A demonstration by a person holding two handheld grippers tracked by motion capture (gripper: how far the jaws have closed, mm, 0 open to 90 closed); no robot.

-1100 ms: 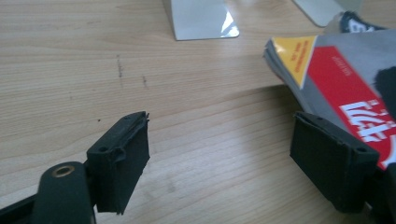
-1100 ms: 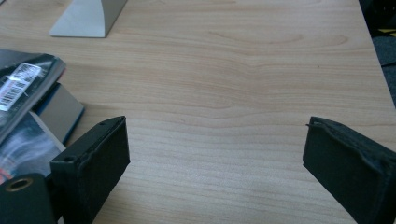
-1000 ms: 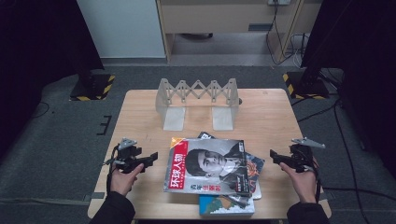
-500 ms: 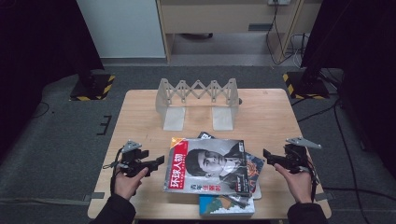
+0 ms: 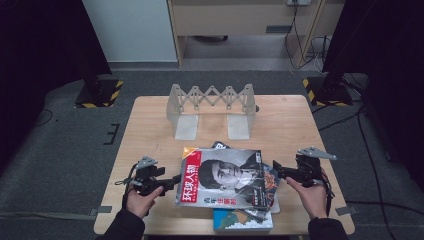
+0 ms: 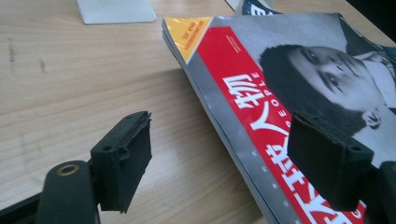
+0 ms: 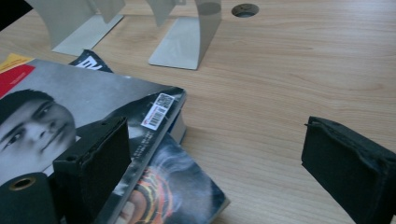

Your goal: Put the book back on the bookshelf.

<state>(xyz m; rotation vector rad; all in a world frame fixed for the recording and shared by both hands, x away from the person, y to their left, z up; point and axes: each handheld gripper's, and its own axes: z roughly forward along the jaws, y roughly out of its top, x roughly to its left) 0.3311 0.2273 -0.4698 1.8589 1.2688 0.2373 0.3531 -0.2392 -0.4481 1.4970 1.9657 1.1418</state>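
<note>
A stack of magazines lies at the table's front middle. Its top magazine has a red title strip and a black-and-white portrait cover. My left gripper is open at the stack's left edge, and that edge runs between its jaws without touching the pads. My right gripper is open at the stack's right side. One of its jaws hovers over the top magazine's barcode corner, the other over bare wood. A colourful lower magazine sticks out beneath.
A grey accordion-style rack stands upright at the back middle of the wooden table, its flat feet pointing at the stack. A blue-covered book pokes out at the front edge. A cable hole is behind the rack.
Both grippers have closed in on the magazine stack: the left one moved right to its left edge, the right one moved left and a little up to its right side. Jaws stayed open.
</note>
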